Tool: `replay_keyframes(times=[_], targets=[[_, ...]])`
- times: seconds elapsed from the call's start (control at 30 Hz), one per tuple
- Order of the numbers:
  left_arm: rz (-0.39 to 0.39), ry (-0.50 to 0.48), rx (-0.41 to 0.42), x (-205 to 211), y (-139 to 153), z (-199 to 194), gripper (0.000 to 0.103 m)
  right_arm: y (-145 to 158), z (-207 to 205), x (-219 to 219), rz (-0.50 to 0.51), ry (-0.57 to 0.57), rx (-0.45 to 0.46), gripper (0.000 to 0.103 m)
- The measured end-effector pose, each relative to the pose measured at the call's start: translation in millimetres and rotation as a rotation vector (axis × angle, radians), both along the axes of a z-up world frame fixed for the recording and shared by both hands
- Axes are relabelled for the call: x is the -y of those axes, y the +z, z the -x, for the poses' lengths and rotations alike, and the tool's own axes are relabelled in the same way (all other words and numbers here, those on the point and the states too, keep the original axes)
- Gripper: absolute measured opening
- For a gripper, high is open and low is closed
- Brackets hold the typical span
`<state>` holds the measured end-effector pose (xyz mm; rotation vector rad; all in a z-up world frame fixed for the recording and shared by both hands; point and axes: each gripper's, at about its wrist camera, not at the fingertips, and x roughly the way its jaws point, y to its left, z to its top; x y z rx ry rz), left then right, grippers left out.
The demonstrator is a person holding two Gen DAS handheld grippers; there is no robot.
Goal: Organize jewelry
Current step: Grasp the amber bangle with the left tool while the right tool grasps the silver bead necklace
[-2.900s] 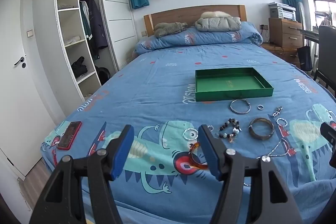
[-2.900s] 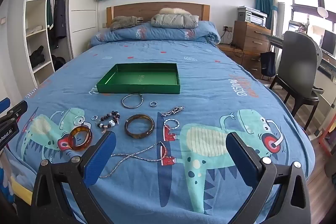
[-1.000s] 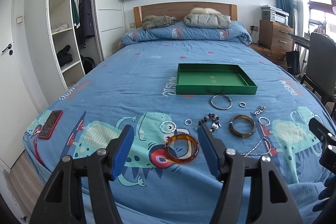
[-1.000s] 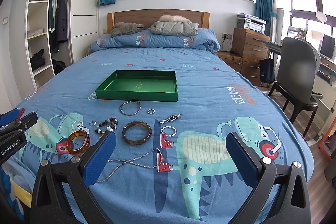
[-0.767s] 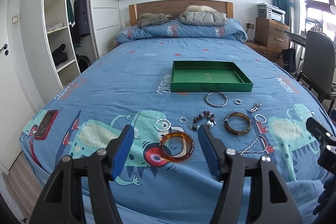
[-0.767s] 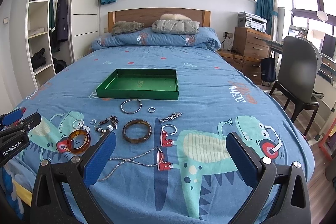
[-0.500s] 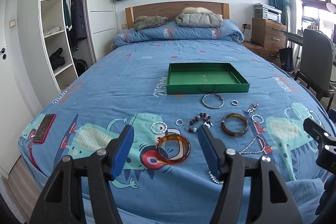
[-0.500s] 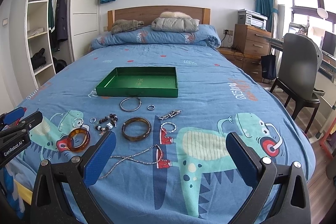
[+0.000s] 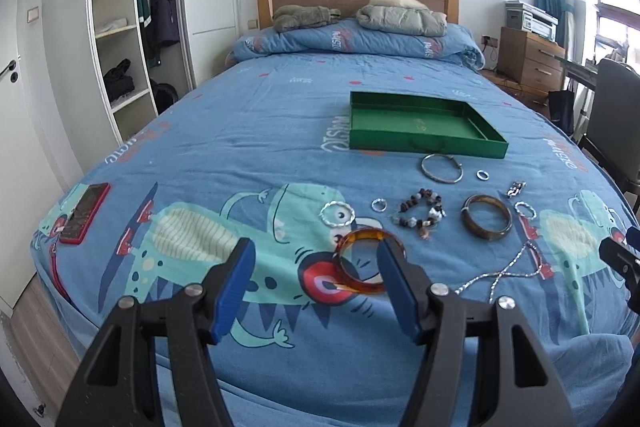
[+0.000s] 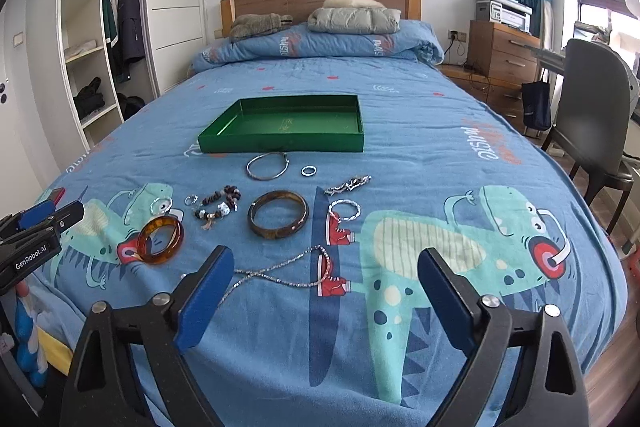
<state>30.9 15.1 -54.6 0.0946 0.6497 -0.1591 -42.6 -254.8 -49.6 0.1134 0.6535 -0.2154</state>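
Partly, the left tongs (image 9: 316, 277) hide the amber bangle (image 9: 366, 261).

Glossy translucent amber bangle (image 9: 362, 261) (plastic-looking) on matt printed cotton bedspread (image 9: 248, 131).

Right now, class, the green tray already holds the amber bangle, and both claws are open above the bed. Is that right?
Not quite. The green tray holds nothing; the amber bangle lies on the bedspread, as the right wrist view shows. Left claw and right claw are indeed open above the bed.
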Motion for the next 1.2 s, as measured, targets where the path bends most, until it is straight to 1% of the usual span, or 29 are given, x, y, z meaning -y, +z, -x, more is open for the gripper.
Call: replay_keyframes(times=[0.03, 0.17, 0.2, 0.23, 0.33, 0.43, 0.57, 0.67, 0.7, 0.8, 0.83, 0.93, 0.97, 1.0, 1.03, 1.07, 1.1, 1.13, 1.17, 1.2], targets=[[0.006, -0.003, -0.023, -2.1, -5.9, -4.0, 0.062, -5.1, -2.3, 0.5, -0.016, 0.006, -0.012, 0.079], [0.013, -0.022, -0.097, -2.0, -28.9, -17.1, 0.061, -28.0, -15.1, 1.3, -0.099, 0.052, -0.069, 0.067], [0.012, -0.026, -0.113, -0.2, -34.3, -20.5, 0.061, -33.9, -18.4, 0.4, -0.110, 0.062, -0.085, 0.063], [0.011, -0.026, -0.127, 0.5, -39.0, -24.3, 0.061, -39.8, -22.0, 0.0, -0.120, 0.071, -0.102, 0.061], [0.013, -0.031, -0.160, 4.4, -50.1, -38.3, 0.060, -54.5, -29.7, 5.2, -0.165, 0.074, -0.137, 0.061], [0.000, -0.034, -0.180, 11.4, -58.6, -53.4, 0.059, -65.4, -39.6, 12.2, -0.183, 0.057, -0.162, 0.061], [-0.013, -0.041, -0.222, 20.8, -73.8, -74.5, 0.048, -78.0, -56.2, 17.4, -0.194, 0.056, -0.197, 0.061], [-0.027, -0.038, -0.242, 25.3, -83.9, -85.8, 0.047, -88.1, -67.8, 20.1, -0.225, 0.058, -0.220, 0.061], [-0.031, -0.034, -0.248, 25.8, -87.0, -89.6, 0.046, -90.7, -70.7, 21.4, -0.231, 0.057, -0.225, 0.061], [-0.039, -0.029, -0.255, 27.7, -94.4, -97.5, 0.043, -94.4, -79.4, 21.3, -0.248, 0.063, -0.224, 0.069], [-0.041, -0.030, -0.252, 28.8, -95.2, -99.3, 0.042, -94.3, -82.3, 19.7, -0.248, 0.066, -0.223, 0.069], [-0.047, -0.041, -0.245, 35.6, -96.6, -104.4, 0.032, -94.9, -91.5, 11.1, -0.234, 0.087, -0.225, 0.069], [-0.050, -0.046, -0.242, 38.2, -97.0, -105.1, 0.026, -95.1, -94.6, 6.6, -0.220, 0.096, -0.225, 0.069], [-0.054, -0.051, -0.237, 41.2, -97.1, -105.1, 0.020, -95.8, -97.7, 3.3, -0.201, 0.100, -0.228, 0.066], [-0.062, -0.053, -0.232, 43.9, -97.3, -104.9, 0.018, -96.8, -100.0, 0.4, -0.181, 0.101, -0.232, 0.060], [-0.067, -0.053, -0.226, 45.6, -97.4, -104.6, 0.015, -97.9, -101.7, -1.0, -0.159, 0.099, -0.235, 0.056], [-0.063, -0.048, -0.222, 45.8, -97.4, -103.7, 0.013, -98.8, -102.6, -0.7, -0.138, 0.092, -0.237, 0.046], [-0.054, -0.043, -0.220, 44.9, -97.2, -103.5, 0.012, -99.1, -102.4, 1.6, -0.122, 0.082, -0.240, 0.033], [-0.053, -0.040, -0.216, 44.9, -96.9, -103.0, 0.011, -98.7, -101.5, 5.9, -0.116, 0.072, -0.241, 0.026], [-0.057, -0.040, -0.211, 46.8, -96.9, -102.2, 0.011, -98.2, -100.1, 10.6, -0.114, 0.063, -0.241, 0.013]])
